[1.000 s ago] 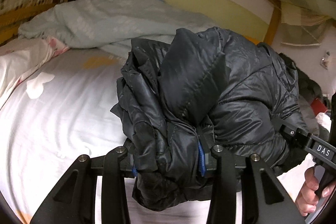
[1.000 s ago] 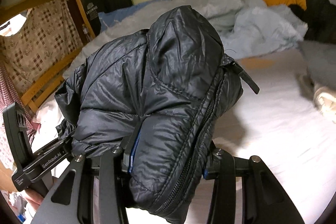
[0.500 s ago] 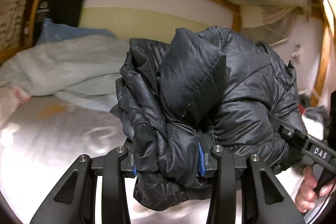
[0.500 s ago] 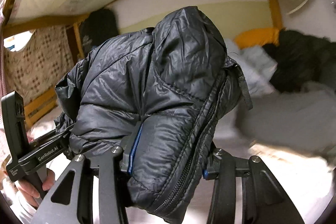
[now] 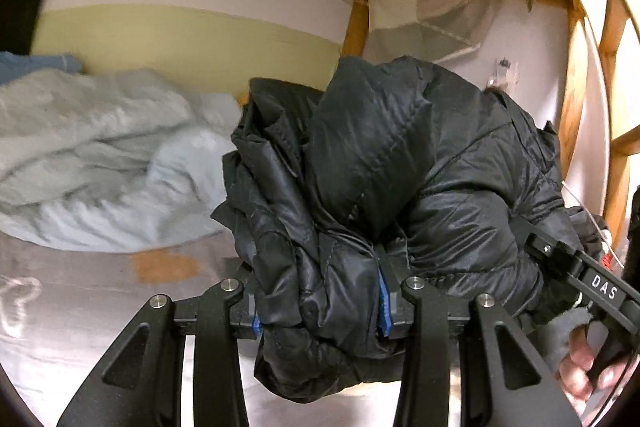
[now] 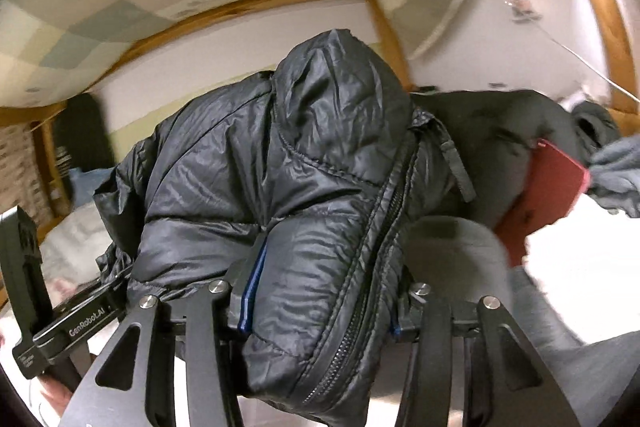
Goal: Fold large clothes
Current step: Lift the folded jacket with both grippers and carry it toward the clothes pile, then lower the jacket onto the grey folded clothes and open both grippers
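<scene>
Bunk bed point(image 5: 72, 311), rumpled duvet point(image 5: 100, 163) at 9 o'clock; black puffer jacket point(image 5: 380, 195) bundled, clamped between left hand-held gripper point(image 5: 320, 311) and right hand-held gripper point(image 6: 320, 307).

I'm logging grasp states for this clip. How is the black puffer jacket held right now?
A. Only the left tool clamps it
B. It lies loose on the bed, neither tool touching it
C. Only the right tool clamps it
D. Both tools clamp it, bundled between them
D: the left tool and the right tool each have their fingers shut on a bunched part of the black puffer jacket, lifted off the bed.
</scene>
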`<state>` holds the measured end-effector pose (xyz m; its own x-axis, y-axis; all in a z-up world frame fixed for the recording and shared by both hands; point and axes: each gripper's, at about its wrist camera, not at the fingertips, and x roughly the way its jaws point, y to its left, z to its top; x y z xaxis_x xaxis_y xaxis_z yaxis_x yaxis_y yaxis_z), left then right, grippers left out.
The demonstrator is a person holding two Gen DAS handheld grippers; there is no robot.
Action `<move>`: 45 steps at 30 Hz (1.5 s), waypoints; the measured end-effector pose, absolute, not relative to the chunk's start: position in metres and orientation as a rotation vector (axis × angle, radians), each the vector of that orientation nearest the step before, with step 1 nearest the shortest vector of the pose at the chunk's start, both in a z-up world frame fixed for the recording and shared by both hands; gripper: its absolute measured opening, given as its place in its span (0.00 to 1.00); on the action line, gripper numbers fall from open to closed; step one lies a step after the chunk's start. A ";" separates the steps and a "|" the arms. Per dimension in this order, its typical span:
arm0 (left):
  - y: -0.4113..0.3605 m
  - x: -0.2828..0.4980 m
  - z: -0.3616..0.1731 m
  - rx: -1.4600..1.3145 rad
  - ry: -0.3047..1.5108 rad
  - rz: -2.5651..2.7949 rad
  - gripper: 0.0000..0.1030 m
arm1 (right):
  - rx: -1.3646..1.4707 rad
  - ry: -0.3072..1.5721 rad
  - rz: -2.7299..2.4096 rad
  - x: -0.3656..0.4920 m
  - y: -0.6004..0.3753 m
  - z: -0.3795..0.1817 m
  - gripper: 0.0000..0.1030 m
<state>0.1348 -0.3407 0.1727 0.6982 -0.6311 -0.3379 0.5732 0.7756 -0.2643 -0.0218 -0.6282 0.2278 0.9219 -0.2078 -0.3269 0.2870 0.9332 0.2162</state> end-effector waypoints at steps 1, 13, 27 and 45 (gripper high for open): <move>-0.352 0.137 0.169 -0.136 0.439 -0.655 0.38 | 0.273 0.320 -0.281 -0.013 -0.630 0.225 0.48; -0.420 0.161 0.137 -0.054 0.506 -0.593 0.45 | 0.272 0.393 -0.459 0.025 -0.689 0.179 0.65; -0.354 0.115 0.179 -0.013 0.244 -0.426 1.00 | 0.103 0.266 -0.533 -0.028 -0.634 0.206 0.85; -0.203 -0.021 0.202 -0.043 -0.023 -0.445 1.00 | 0.103 0.057 -0.377 -0.152 -0.514 0.217 1.00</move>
